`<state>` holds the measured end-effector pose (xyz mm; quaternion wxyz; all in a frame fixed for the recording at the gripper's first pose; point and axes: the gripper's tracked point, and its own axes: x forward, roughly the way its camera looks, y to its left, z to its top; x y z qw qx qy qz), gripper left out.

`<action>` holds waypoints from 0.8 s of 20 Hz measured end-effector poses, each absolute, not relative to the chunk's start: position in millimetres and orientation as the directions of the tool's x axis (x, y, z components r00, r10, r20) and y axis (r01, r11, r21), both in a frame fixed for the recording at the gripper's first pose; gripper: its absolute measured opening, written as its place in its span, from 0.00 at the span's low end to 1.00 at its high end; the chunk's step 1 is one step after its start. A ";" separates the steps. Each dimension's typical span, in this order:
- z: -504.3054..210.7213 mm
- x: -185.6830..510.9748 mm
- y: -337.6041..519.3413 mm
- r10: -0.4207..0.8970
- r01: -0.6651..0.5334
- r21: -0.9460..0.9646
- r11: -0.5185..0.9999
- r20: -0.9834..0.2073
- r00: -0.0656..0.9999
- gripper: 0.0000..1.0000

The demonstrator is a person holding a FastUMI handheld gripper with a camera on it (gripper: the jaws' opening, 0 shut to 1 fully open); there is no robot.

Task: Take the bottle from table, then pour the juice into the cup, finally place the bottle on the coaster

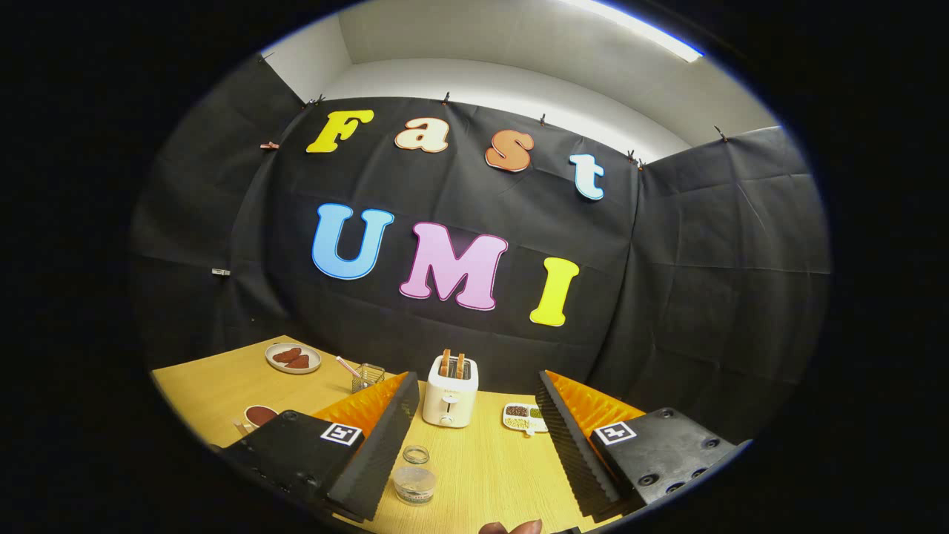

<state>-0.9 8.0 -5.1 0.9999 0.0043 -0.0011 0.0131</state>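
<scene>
Cup (414, 482) — clear, low, upright on the worktop (482, 460) between the fingers of the gripper (475, 378), close by the left finger's inner face, a small clear ring-like item (416, 454) just beyond it; cannot tell which thing here is the bottle. Gripper released, fingers spread wide, nothing held. Bare worktop ahead as far as the toaster (449, 389) and seed dish (525, 417) — probably room to advance, minding the cup and the brown round piece (259, 415), perhaps the coaster, outside the left finger.
</scene>
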 end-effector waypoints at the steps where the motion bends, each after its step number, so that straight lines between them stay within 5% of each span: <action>1: -5.3 -1.2 8.1 0.027 -0.027 0.010 1.000 0.005 1.000 0.97; 16: -78.7 -7.1 37.8 0.092 -0.093 0.111 0.989 0.015 0.996 0.97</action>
